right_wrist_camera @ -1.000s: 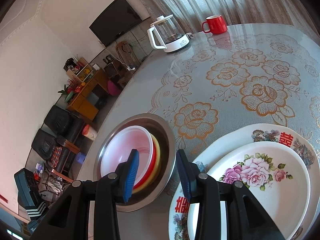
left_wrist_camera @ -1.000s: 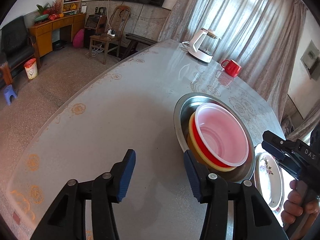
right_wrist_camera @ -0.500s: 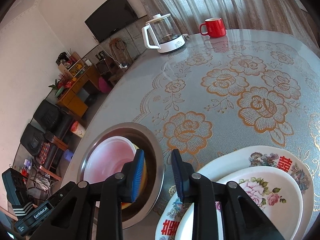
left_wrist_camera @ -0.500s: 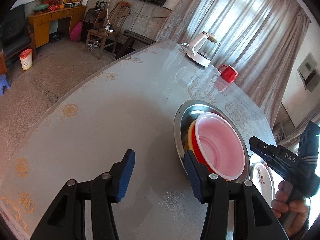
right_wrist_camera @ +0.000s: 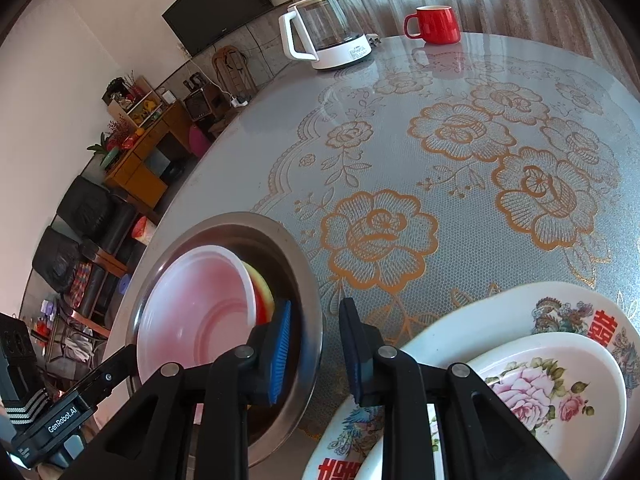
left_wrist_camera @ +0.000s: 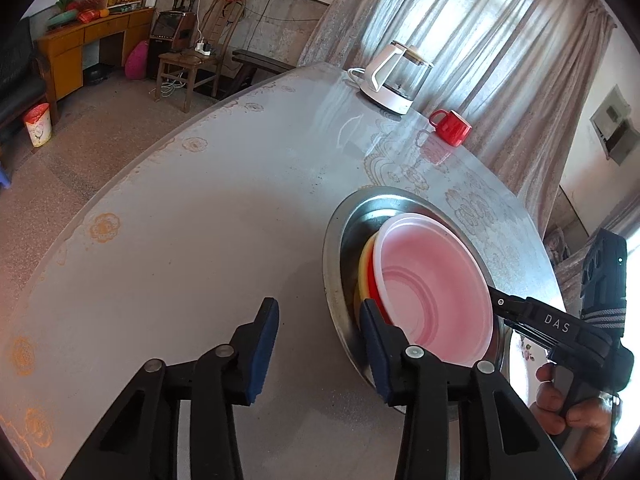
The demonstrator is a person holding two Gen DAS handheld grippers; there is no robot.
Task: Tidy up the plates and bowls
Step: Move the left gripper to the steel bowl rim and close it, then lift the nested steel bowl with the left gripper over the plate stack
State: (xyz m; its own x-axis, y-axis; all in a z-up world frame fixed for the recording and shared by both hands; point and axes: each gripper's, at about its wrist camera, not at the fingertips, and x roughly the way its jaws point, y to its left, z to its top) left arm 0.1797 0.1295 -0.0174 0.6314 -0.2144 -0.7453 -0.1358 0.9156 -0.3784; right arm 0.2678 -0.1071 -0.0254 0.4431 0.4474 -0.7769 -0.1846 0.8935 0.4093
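A steel basin (left_wrist_camera: 340,216) (right_wrist_camera: 280,232) on the table holds a nested stack: a pink bowl (left_wrist_camera: 436,284) (right_wrist_camera: 192,312) on top, a red bowl (left_wrist_camera: 374,280) under it, a yellow bowl (left_wrist_camera: 364,264) lowest. My left gripper (left_wrist_camera: 320,340) straddles the basin's near rim, one finger inside and one outside. Its jaws are closing, and a gap shows beside the rim. On the opposite side, my right gripper (right_wrist_camera: 316,344) straddles the rim the same way, jaws closing, pads not pressing. A floral plate (right_wrist_camera: 560,392) lies on a larger plate (right_wrist_camera: 580,312) to its right.
A white kettle (left_wrist_camera: 394,80) (right_wrist_camera: 324,36) and a red mug (left_wrist_camera: 450,128) (right_wrist_camera: 434,24) stand at the table's far side. A hand (left_wrist_camera: 576,408) grips the right tool. The table's curved edge runs along the left, with floor, chairs and a cabinet beyond.
Both grippers have come in toward the basin from opposite sides and now straddle its rim. The jaws of each stand narrower than before.
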